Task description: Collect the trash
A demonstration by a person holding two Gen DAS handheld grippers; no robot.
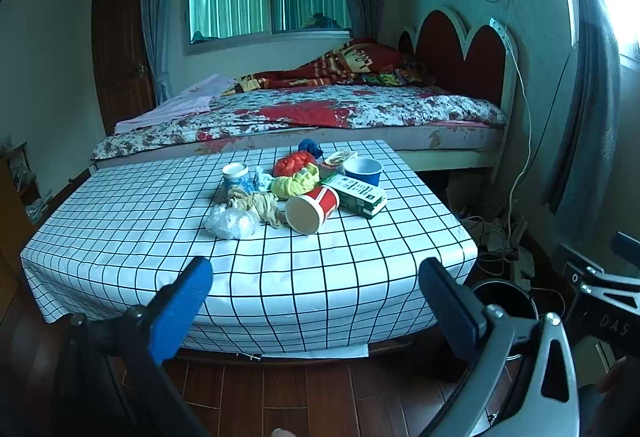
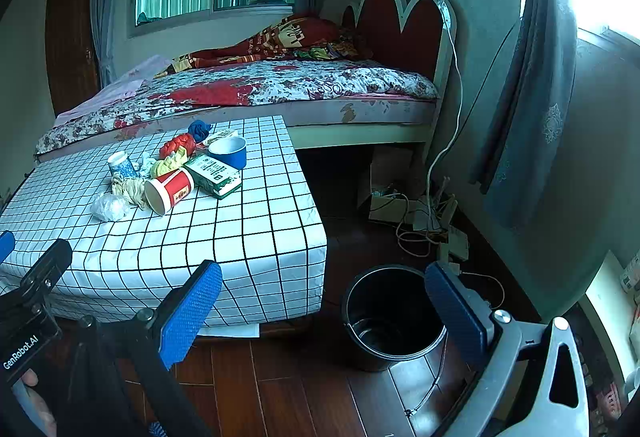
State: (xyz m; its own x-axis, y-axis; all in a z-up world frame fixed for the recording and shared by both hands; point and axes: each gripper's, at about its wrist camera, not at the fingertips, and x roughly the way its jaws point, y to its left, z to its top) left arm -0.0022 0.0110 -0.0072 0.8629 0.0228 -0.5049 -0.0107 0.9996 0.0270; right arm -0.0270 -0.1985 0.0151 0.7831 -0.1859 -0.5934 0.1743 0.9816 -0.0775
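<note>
A heap of trash sits near the far middle of the tabletop (image 1: 120,237), well apart from both claws. A red paper cup (image 1: 312,209) lies on its side with its open mouth toward the camera, touching a green-and-white carton (image 1: 356,195) that lies flat beside it. Behind the carton a blue paper cup (image 1: 363,170) stands upright. A yellow crumpled bag (image 1: 294,185), a red-orange crumpled bag (image 1: 294,161) and a dark blue wad (image 1: 310,146) bunch together behind the red cup. To the left stand a white-and-blue patterned cup (image 1: 237,176), a tan crumpled piece (image 1: 262,205) and a clear plastic wad (image 1: 232,223).

The tabletop wears a white cloth with a black grid, hanging over its edges. Behind it is a bed (image 1: 320,109) with a floral cover and a red scalloped headboard. On the dark wooden floor by the tabletop's right corner stands a black bin (image 2: 394,317), empty inside.

The left claw (image 1: 316,301) is spread wide and empty; the right claw (image 2: 324,313) is likewise wide, holding nothing.
</note>
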